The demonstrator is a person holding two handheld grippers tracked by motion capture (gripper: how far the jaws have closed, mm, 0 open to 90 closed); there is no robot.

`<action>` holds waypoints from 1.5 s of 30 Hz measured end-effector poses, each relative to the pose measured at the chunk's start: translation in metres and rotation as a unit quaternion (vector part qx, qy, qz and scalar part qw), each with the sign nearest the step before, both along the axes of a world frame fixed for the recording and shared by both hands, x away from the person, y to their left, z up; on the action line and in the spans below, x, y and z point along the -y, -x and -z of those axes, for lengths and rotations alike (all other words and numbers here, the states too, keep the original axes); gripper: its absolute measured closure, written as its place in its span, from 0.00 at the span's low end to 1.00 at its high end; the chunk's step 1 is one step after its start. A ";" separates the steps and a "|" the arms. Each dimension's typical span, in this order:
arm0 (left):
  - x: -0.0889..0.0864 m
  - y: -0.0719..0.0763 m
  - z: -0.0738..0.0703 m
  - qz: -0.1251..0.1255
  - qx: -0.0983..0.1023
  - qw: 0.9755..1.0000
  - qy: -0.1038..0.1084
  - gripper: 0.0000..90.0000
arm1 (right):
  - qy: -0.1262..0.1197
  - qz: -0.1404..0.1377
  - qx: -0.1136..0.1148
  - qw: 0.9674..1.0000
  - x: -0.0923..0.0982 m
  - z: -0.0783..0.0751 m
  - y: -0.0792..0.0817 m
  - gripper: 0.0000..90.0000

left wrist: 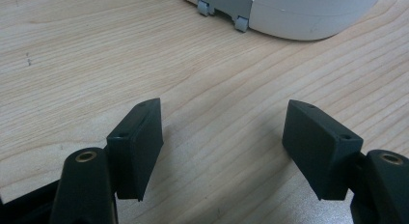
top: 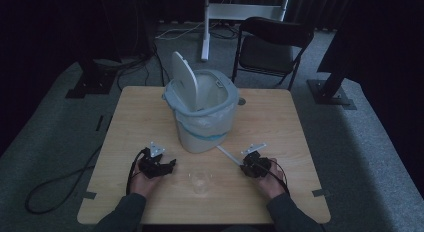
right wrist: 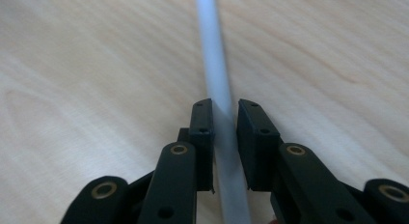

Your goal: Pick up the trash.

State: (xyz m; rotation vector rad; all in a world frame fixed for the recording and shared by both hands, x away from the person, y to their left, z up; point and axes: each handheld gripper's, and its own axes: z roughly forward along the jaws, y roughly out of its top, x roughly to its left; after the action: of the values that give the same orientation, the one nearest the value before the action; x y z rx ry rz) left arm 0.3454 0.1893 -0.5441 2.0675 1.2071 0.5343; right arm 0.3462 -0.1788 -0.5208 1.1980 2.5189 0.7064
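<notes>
A thin white straw [right wrist: 212, 50] lies along the wooden table [top: 280, 122]. My right gripper [right wrist: 224, 105] has its two black jaws closed on it from both sides, with the pads against it. In the high view the straw [top: 227, 154] sticks out from the right gripper [top: 246, 167] toward the bin. My left gripper [top: 169, 165] rests low at the front left. Its jaws stand wide apart in the left gripper view [left wrist: 224, 122], with only bare wood between them. A clear plastic cup [top: 200, 182] stands upright between the two hands.
A white bin [top: 205, 122] with a liner and a raised lid stands mid-table; its base [left wrist: 299, 16] is just ahead of the left gripper. Behind the table there is a black folding chair [top: 272, 47]. Cables trail off the table's left side.
</notes>
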 end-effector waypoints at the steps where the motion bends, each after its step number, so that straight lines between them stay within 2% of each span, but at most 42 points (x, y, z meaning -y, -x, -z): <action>1: 0.000 0.000 0.000 0.000 0.000 1.000 0.000 0.34 | -0.001 0.006 0.001 1.000 0.002 0.000 -0.002 0.84; 5: 0.000 0.000 0.000 0.000 0.000 1.000 0.000 0.34 | -0.007 0.026 0.003 1.000 0.009 0.000 -0.010 0.81; 7: 0.000 0.000 0.000 0.000 0.000 1.000 0.000 0.34 | -0.014 0.027 -0.002 1.000 0.013 0.000 -0.011 0.72; 11: 0.000 0.000 0.000 0.000 0.000 1.000 0.000 0.34 | -0.015 0.020 -0.006 1.000 0.019 -0.003 -0.008 0.66; 12: 0.000 0.000 0.000 0.000 0.000 1.000 0.000 0.34 | -0.006 0.020 -0.008 1.000 0.028 -0.005 -0.003 0.63; 15: 0.000 0.000 0.000 0.000 0.000 1.000 0.001 0.34 | -0.001 0.023 -0.015 1.000 0.040 -0.005 0.001 0.62; 19: 0.000 0.000 0.000 -0.001 0.000 1.000 0.001 0.34 | 0.010 0.028 -0.029 0.999 0.051 -0.003 0.004 0.66; 20: 0.000 0.000 0.000 0.000 0.000 1.000 0.000 0.34 | 0.005 0.028 -0.031 0.999 0.053 -0.002 0.004 0.68; 23: 0.000 0.000 0.000 0.000 0.000 1.000 0.000 0.34 | 0.012 0.036 -0.029 0.999 0.058 -0.003 0.004 0.77; 30: 0.000 0.000 0.000 0.000 0.000 1.000 0.000 0.34 | 0.022 0.059 -0.028 0.998 0.064 -0.005 0.003 0.79; 32: 0.000 0.000 0.000 0.000 0.000 1.000 0.000 0.34 | 0.025 0.069 -0.027 0.997 0.067 -0.004 0.001 0.86; 37: 0.000 0.000 0.000 0.000 0.000 1.000 0.000 0.34 | 0.013 0.090 -0.028 0.995 0.071 -0.003 -0.003 0.86; 45: 0.000 0.000 0.000 0.000 0.000 1.000 0.000 0.34 | 0.010 0.096 -0.031 0.995 0.069 -0.004 -0.009 0.87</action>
State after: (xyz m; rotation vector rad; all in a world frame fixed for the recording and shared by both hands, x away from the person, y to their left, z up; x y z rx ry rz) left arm 0.3454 0.1891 -0.5442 2.0666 1.2077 0.5346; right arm 0.3547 -0.2477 -0.5172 1.4527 2.4093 0.6042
